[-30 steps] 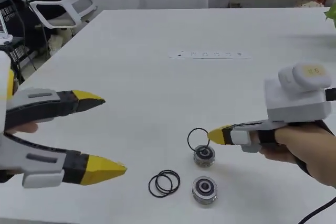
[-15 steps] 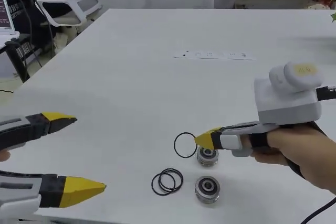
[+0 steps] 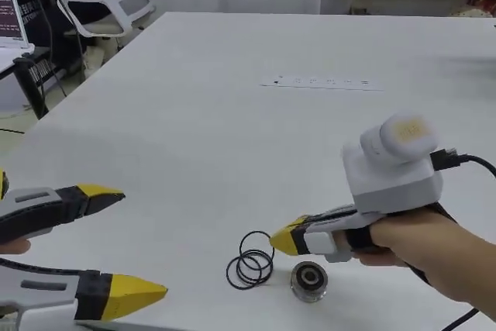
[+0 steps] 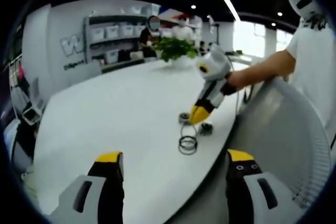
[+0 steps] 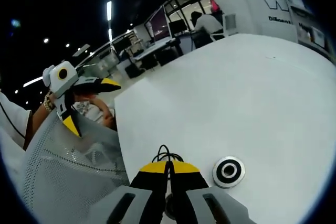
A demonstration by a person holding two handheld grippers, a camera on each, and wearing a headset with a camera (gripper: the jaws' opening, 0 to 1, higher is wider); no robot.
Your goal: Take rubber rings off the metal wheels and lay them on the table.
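Your left gripper [image 3: 143,244] hangs over the near left edge of the tabletop [image 3: 232,114]. Its jaws are spread wide and hold nothing, and I judge you keep it clear so the other hand can work. At nine o'clock of the metal wheel [image 3: 310,277], the rubber rings [image 3: 248,270] already taken off lie overlapping in a small pile, flat on the tabletop. Your right gripper [image 3: 277,241] is at about eleven o'clock of that wheel. Its jaws are pressed together on one thin black ring [image 3: 256,232], which stands tilted over the pile's far edge. You seem to hold it there to lay it down with the rest. Whether it touches the pile I cannot tell. In the left gripper view, a second wheel [image 4: 184,117] sits just beside the right gripper's tips.
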